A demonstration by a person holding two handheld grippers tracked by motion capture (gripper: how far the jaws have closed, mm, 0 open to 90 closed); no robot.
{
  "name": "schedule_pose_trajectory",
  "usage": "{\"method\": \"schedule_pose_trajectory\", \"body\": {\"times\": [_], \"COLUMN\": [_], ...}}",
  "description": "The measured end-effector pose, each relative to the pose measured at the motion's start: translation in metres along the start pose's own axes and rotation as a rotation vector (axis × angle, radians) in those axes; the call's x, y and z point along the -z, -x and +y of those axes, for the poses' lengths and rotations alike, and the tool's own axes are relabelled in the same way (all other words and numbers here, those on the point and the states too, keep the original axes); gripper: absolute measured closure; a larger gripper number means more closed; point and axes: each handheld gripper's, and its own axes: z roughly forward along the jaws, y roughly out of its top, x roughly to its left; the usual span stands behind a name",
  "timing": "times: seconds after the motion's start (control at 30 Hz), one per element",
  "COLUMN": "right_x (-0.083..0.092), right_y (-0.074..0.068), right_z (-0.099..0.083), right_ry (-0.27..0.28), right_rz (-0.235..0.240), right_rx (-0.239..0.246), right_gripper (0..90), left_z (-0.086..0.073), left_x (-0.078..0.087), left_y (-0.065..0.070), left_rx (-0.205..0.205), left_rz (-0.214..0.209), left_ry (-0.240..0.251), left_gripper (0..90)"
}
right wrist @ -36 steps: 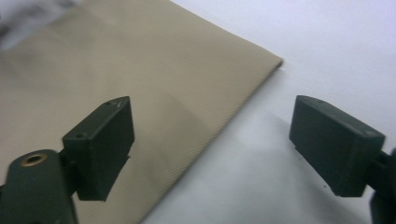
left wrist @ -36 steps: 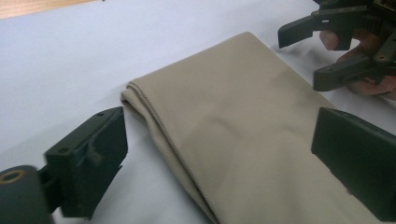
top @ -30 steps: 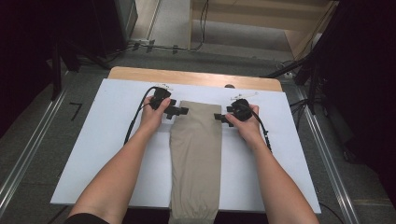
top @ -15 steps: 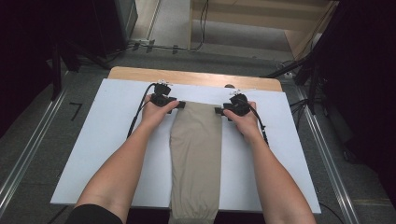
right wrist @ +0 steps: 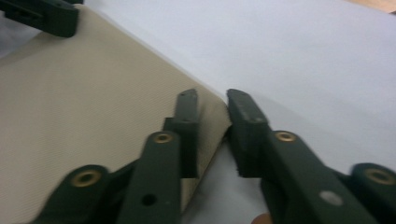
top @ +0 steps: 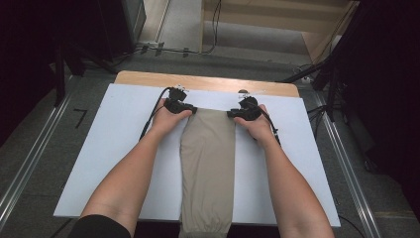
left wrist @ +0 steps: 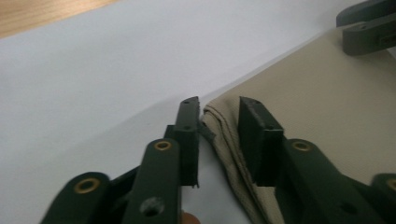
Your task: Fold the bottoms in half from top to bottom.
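A long beige cloth [top: 208, 163] lies folded flat down the middle of the white board [top: 124, 148]. My left gripper [top: 190, 110] is at its far left corner, my right gripper [top: 232, 114] at its far right corner. In the left gripper view the jaws [left wrist: 217, 105] have just been closing and stand narrow, the seamed cloth [left wrist: 327, 84] corner between them with a gap still showing. In the right gripper view the jaws [right wrist: 212, 98] have also been closing; one jaw rests on the cloth [right wrist: 93, 93], the other on the board beside its edge.
The board lies on a wooden table [top: 198, 82] with grey floor and metal rails at both sides. Cables trail from both grippers toward the far edge. The near end of the cloth hangs over the board's front edge between the person's forearms.
Both pairs of jaws have narrowed around the cloth's far corners. The right hand has shifted slightly farther up the board; the left has hardly moved.
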Motion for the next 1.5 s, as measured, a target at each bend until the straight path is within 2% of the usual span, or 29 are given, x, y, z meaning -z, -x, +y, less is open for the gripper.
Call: {"method": "schedule_pose_trajectory", "body": {"times": [0.03,0.13,0.2,0.27,0.33,0.4,0.47,0.67,0.73,0.93,1.07,1.2,1.3,1.4,1.5], "right_x": [0.0,0.0,0.001,0.002,0.006,0.009,0.013,0.027,0.031,0.043,0.052,0.06,0.065,0.069,0.075], "right_y": [0.0,-0.001,-0.002,-0.001,0.0,0.0,-0.002,0.0,0.0,0.0,-0.002,-0.004,-0.004,-0.004,-0.004], "right_z": [0.0,0.001,0.002,0.005,0.009,0.016,0.025,0.053,0.059,0.074,0.085,0.095,0.1,0.103,0.109], "right_ry": [-0.004,-0.011,-0.02,-0.026,-0.006,-0.007,-0.009,0.071,0.097,0.173,0.205,0.239,0.273,0.297,0.322], "right_rz": [0.024,0.031,0.028,0.019,0.028,0.015,-0.011,-0.03,-0.032,-0.046,-0.065,-0.084,-0.094,-0.114,-0.127], "right_rx": [-0.007,-0.019,-0.001,-0.002,-0.017,0.007,0.037,0.05,0.069,0.127,0.141,0.157,0.167,0.177,0.167], "right_gripper": [81.2,83.9,84.8,85.4,85.7,85.8,85.8,85.8,85.7,85.7,85.7,85.8,85.7,85.7,85.7], "left_z": [0.0,0.001,0.002,0.004,0.009,0.016,0.025,0.052,0.06,0.075,0.084,0.091,0.094,0.099,0.105], "left_x": [0.0,0.001,0.002,0.004,0.008,0.013,0.019,0.039,0.044,0.058,0.067,0.075,0.081,0.086,0.091], "left_y": [0.0,0.0,-0.002,-0.005,-0.006,-0.008,-0.008,-0.011,-0.01,-0.008,-0.005,-0.005,-0.003,-0.002,0.001], "left_rx": [0.013,0.013,0.027,0.034,0.03,0.033,0.021,0.004,-0.015,-0.036,-0.044,-0.052,-0.065,-0.068,-0.092], "left_rz": [-0.008,-0.015,-0.019,-0.019,-0.015,-0.017,0.001,0.036,0.053,0.094,0.107,0.114,0.11,0.075,0.083], "left_ry": [-0.001,-0.009,-0.01,-0.008,-0.002,0.022,0.044,0.116,0.127,0.18,0.223,0.259,0.305,0.346,0.359], "left_gripper": [78.7,86.0,87.3,88.1,88.3,88.4,88.4,88.3,88.3,88.2,88.1,88.1,88.0,88.0,87.9]}}
